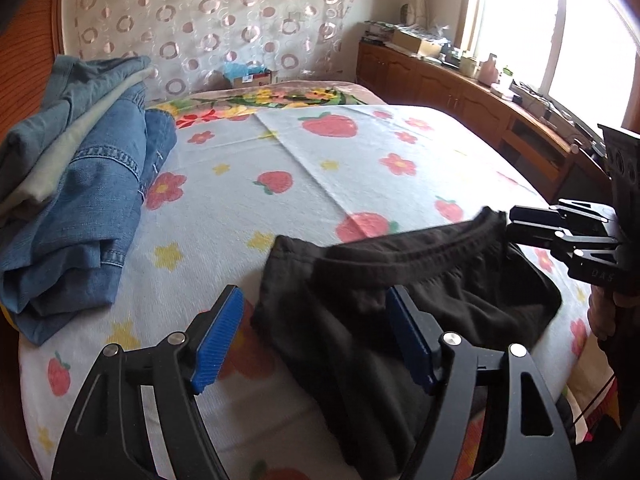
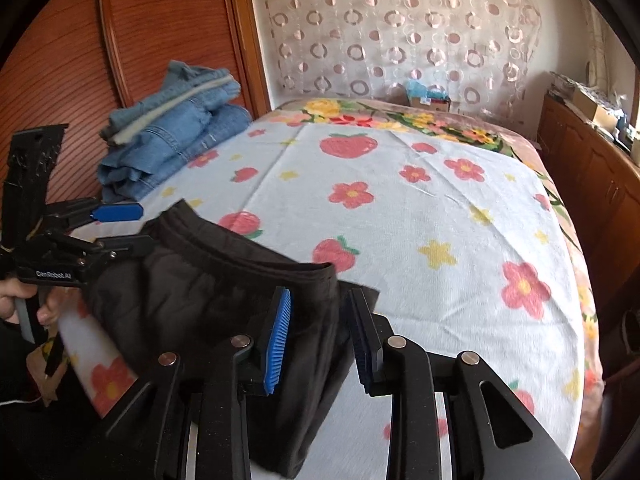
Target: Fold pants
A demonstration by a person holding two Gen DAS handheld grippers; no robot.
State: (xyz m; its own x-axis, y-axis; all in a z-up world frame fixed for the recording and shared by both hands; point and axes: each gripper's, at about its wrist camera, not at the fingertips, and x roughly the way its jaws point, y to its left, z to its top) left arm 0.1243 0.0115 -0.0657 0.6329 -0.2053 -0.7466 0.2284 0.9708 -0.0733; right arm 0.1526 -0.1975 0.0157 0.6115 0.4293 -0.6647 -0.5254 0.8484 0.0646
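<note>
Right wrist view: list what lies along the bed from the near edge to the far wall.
Crumpled black pants → white bedspread printed with strawberries and flowers → pink floral blanket → small cardboard box with blue contents → sheer curtain with pink rings.

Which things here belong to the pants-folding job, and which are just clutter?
In the job:
- black pants
- left tongs, open, pants edge between the pads
- right tongs, open, pants edge between the pads
- bed, the work surface

Lying about:
- denim pile
- cardboard box at the head of the bed
- cluttered wooden cabinet
</note>
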